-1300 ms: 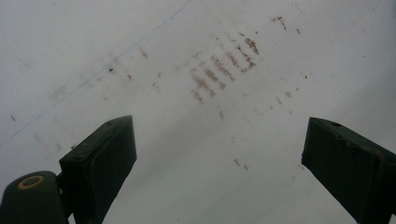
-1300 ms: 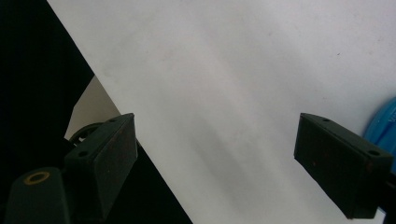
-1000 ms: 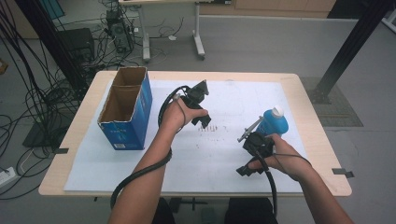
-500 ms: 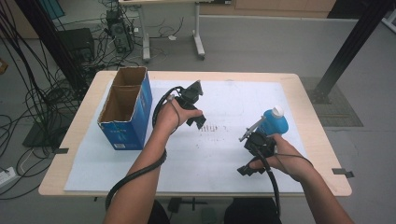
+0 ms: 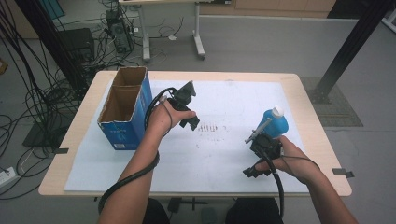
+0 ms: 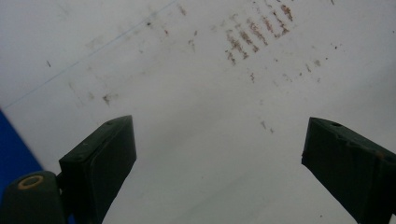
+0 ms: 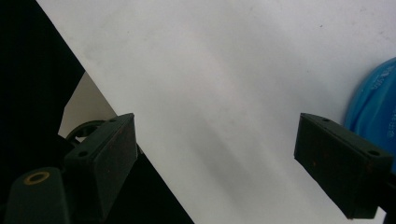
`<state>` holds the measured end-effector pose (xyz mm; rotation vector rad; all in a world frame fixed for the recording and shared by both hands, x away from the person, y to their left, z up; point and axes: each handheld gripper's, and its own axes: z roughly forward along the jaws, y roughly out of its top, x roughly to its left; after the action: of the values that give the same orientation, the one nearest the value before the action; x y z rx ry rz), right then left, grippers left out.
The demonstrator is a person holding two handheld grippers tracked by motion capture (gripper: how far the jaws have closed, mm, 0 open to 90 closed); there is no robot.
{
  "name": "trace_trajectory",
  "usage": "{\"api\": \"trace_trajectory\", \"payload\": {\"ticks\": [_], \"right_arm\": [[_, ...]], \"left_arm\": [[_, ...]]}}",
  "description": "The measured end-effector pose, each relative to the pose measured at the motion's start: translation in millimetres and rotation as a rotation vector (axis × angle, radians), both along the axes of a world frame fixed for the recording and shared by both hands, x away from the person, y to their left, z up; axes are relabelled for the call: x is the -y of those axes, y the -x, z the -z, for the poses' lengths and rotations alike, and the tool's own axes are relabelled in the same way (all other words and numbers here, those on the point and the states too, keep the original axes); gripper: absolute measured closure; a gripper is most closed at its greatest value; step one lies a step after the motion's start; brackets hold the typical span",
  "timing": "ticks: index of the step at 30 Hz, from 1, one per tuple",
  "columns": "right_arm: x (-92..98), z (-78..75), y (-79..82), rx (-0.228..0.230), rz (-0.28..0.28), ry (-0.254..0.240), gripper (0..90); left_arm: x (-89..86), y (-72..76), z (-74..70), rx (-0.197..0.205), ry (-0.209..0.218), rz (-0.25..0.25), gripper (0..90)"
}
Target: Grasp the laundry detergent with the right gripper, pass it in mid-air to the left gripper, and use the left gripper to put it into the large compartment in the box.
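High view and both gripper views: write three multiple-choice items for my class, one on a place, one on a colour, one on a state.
1. Where does the cardboard box stand?
A. on the table's left side
B. on the table's right side
C. on the floor

2. What colour is the bottle body?
A. red
B. blue
C. green

3. How do the jaws of the left hand-held gripper stand?
A. closed on the bottle
B. closed on nothing
C. wide apart with nothing between them

Answers:
1 A, since the high view shows the box on the table at its left side.
2 B, since the bottle is blue with a white cap, beside the right hand-held gripper.
3 C, since the left gripper view shows bare white sheet between the jaws.
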<state>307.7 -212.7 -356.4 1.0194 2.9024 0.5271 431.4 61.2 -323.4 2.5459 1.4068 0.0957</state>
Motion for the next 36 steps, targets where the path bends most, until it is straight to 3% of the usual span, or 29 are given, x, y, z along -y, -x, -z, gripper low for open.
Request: {"api": "trace_trajectory", "payload": {"ticks": [24, 29, 36], "right_arm": [[29.3, 6.1, 11.3, -0.011, 0.052, 0.009, 13.0], [33.9, 5.4, 12.9, -0.007, 0.059, 0.011, 13.0], [40.8, 6.7, 14.1, -0.011, 0.074, 0.016, 13.0]], "left_arm": [[-28.7, 43.5, 1.4, -0.032, 0.015, -0.018, 10.2], [-34.3, 50.2, 3.9, -0.038, 0.040, -0.021, 10.2], [-38.7, 62.2, 7.7, -0.034, 0.021, -0.024, 10.3]]}}
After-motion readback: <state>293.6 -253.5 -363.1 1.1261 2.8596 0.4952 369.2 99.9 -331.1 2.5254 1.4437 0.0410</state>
